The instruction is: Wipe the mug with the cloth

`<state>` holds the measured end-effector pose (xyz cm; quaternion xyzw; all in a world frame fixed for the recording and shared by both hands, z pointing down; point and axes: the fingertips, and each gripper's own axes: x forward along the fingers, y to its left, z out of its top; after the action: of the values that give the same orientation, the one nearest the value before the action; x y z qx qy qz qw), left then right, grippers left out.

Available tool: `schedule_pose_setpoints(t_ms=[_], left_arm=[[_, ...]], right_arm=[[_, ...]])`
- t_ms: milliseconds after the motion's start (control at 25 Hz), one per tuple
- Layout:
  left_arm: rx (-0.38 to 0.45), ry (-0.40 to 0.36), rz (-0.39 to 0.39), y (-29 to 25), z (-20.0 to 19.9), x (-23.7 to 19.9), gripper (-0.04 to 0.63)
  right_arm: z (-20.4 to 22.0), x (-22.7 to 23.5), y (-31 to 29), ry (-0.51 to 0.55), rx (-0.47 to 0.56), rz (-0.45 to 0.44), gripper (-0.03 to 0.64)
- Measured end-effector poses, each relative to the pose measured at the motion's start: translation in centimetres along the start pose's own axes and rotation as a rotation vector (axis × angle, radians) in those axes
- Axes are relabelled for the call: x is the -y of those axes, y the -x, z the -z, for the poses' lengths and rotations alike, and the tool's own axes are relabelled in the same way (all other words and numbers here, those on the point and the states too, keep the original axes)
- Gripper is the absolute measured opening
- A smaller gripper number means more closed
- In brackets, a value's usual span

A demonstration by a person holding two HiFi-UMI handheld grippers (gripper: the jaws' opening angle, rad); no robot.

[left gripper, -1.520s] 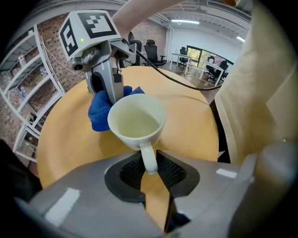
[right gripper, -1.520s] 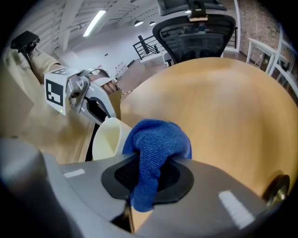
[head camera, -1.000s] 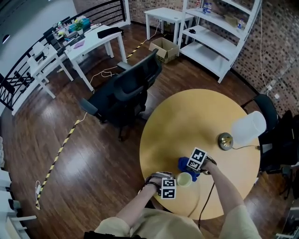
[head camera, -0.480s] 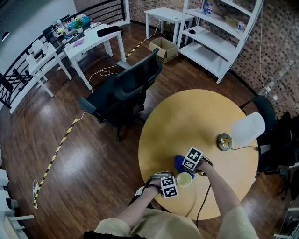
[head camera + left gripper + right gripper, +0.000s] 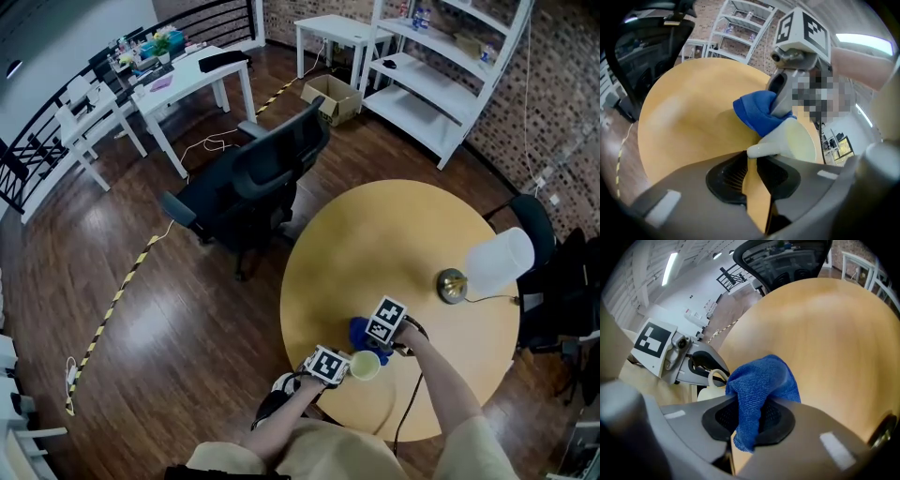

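A pale yellow mug (image 5: 366,365) is held near the round table's front edge. My left gripper (image 5: 343,366) is shut on its handle; the handle (image 5: 759,150) sits between the pads, and the jaws are opening slightly. The mug's mouth (image 5: 799,143) faces away from that gripper. My right gripper (image 5: 372,337) is shut on a blue cloth (image 5: 761,380). The cloth (image 5: 757,110) hangs bunched from its jaws and rests against the mug's far side. In the right gripper view the mug (image 5: 710,391) and the left gripper (image 5: 712,373) show just left of the cloth.
The round wooden table (image 5: 394,234) carries a lamp with a white shade (image 5: 497,261) and brass base (image 5: 453,285) at right. A black office chair (image 5: 253,187) stands at the table's far left. White shelves (image 5: 441,84) and desks stand further back.
My left gripper has turned in the hand, so its marker cube now sits tilted, and the mug has moved with it. The right gripper and cloth have shifted slightly left.
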<state>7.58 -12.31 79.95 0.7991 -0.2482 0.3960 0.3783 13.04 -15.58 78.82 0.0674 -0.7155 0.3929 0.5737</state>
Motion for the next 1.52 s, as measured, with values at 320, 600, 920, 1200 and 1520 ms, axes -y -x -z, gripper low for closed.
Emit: schedule_pose_setpoints(t_ms=[320, 600, 920, 1200, 1520], left_arm=[[0.069, 0.245, 0.121, -0.1, -0.5, 0.3, 0.021], [0.058, 0.221, 0.135, -0.4, -0.8, 0.3, 0.021], [0.040, 0.187, 0.146, -0.6, -1.3, 0.2, 0.020], [0.044, 0.191, 0.147, -0.5, -0.9, 0.2, 0.023], [0.070, 0.255, 0.194, 1.3, 0.5, -0.2, 0.075]], right_arm=[[-0.2, -0.2, -0.6, -0.143, 0.013, -0.001, 0.057], [-0.8, -0.5, -0.4, -0.233, 0.038, -0.006, 0.057], [-3.8, -2.3, 0.1, -0.284, 0.127, -0.116, 0.057], [-4.4, -2.4, 0.7, -0.358, 0.215, -0.178, 0.057], [-3.7, -0.5, 4.5, -0.437, 0.505, -0.182, 0.057]])
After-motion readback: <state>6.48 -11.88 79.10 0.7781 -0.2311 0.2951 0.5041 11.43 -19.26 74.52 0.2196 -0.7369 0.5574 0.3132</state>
